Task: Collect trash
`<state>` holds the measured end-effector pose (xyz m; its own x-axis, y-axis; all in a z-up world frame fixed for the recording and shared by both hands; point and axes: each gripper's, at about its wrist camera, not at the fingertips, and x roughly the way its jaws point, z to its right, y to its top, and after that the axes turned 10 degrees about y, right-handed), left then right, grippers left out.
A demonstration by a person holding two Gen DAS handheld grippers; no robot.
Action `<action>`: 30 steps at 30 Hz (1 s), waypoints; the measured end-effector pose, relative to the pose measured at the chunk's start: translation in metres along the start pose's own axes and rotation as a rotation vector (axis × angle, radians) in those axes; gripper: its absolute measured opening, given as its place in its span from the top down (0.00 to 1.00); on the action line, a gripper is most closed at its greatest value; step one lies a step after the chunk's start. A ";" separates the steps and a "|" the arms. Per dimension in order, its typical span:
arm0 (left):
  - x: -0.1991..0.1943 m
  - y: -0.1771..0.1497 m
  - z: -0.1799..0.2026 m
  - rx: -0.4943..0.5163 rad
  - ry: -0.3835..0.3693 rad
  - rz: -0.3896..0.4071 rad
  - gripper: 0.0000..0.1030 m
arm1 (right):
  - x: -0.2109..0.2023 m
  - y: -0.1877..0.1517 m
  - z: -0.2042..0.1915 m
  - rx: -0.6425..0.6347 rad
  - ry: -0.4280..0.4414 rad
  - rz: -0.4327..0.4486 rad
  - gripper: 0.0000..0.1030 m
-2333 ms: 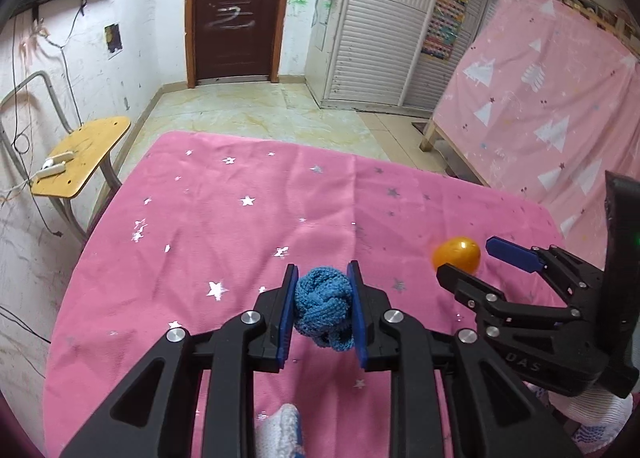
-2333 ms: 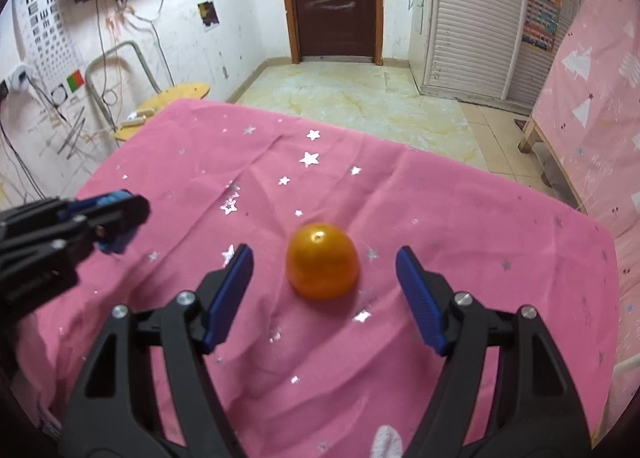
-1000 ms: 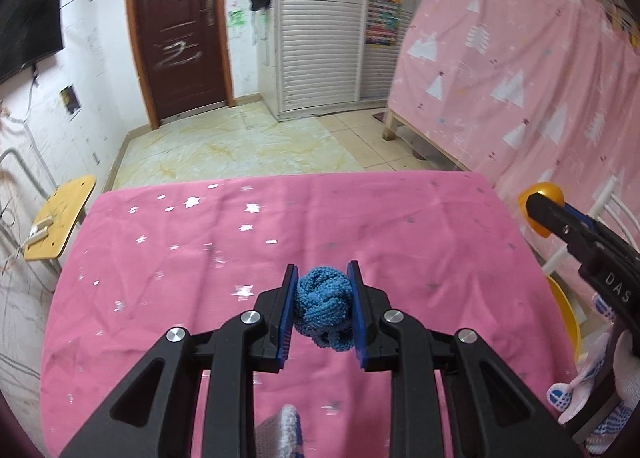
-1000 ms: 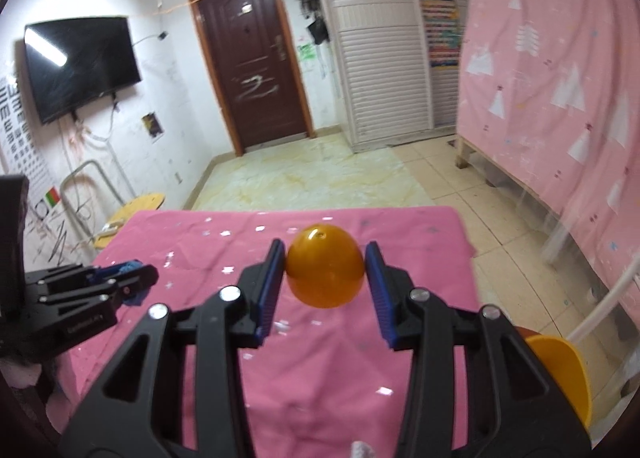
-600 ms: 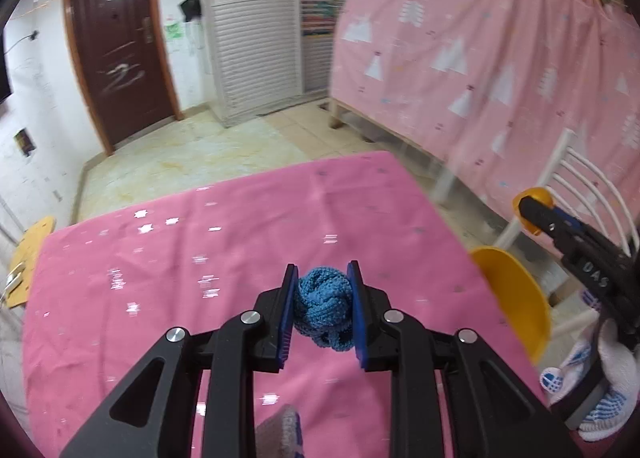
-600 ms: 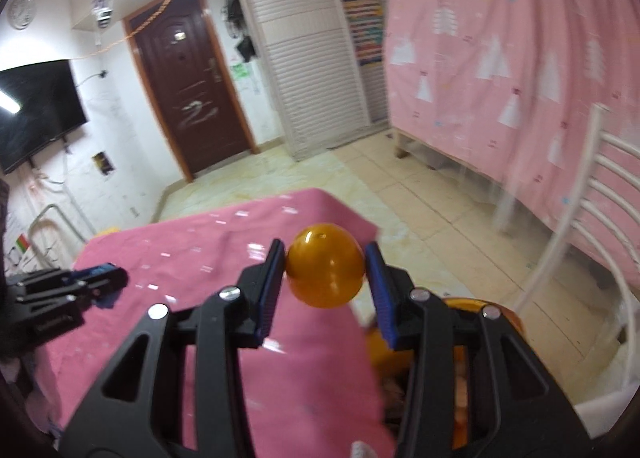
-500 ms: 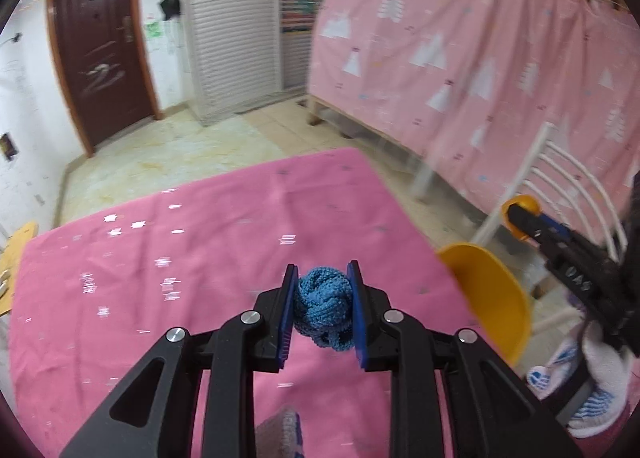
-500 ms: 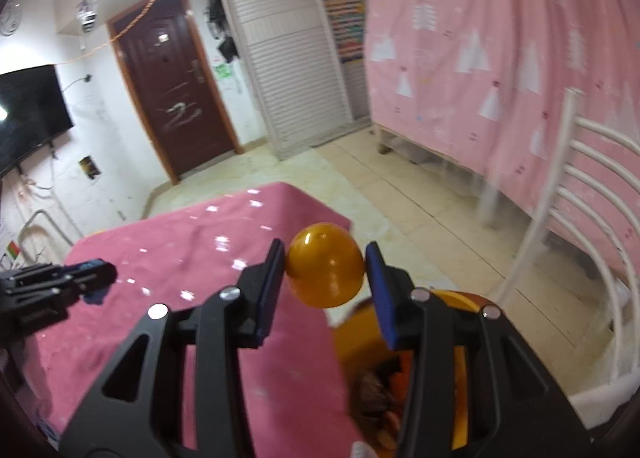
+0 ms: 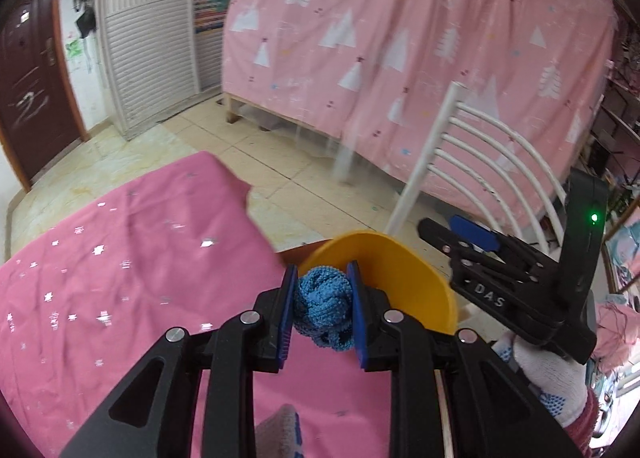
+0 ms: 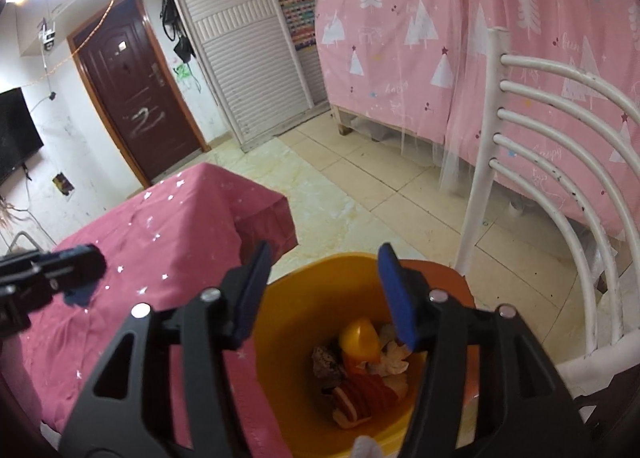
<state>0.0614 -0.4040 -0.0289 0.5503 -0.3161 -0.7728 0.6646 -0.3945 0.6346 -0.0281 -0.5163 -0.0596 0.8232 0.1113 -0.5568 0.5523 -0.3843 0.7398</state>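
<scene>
Left tool (image 9: 322, 308) clamped on the blue knitted ball (image 9: 323, 310) beside the yellow bin (image 10: 304, 322); right tool (image 10: 325, 294) — spread wide, empty — above the bin.

Blue knitted ball (image 9: 323, 308): clamped between pads, beside bin rim. Orange ball (image 10: 359, 339): lying inside yellow bin (image 10: 304, 310) atop other trash.

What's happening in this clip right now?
A person with two handheld grippers is clearing trash into a yellow bin beside the pink-clothed table. The right gripper hangs open over the bin, empty; an orange ball lies inside among other scraps. The left gripper is shut on a blue knitted ball, held near the bin's rim and not yet dropped.
</scene>
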 end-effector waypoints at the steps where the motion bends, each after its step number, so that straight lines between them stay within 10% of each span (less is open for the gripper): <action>1: 0.002 0.001 0.005 0.005 -0.016 -0.003 0.84 | -0.003 0.001 0.001 0.009 0.001 0.008 0.48; 8: 0.015 0.012 0.029 0.007 -0.125 0.002 0.81 | -0.017 0.006 0.025 0.081 -0.004 0.059 0.44; 12: 0.016 0.012 0.031 -0.010 -0.159 0.012 0.39 | -0.018 0.008 0.027 0.091 -0.002 0.066 0.44; 30: -0.011 -0.005 -0.029 -0.089 -0.099 0.063 0.38 | -0.007 0.003 -0.007 0.018 0.005 0.037 0.32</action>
<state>0.0669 -0.3734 -0.0237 0.5432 -0.4228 -0.7254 0.6748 -0.2942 0.6768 -0.0313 -0.5118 -0.0507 0.8436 0.1014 -0.5274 0.5192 -0.4048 0.7527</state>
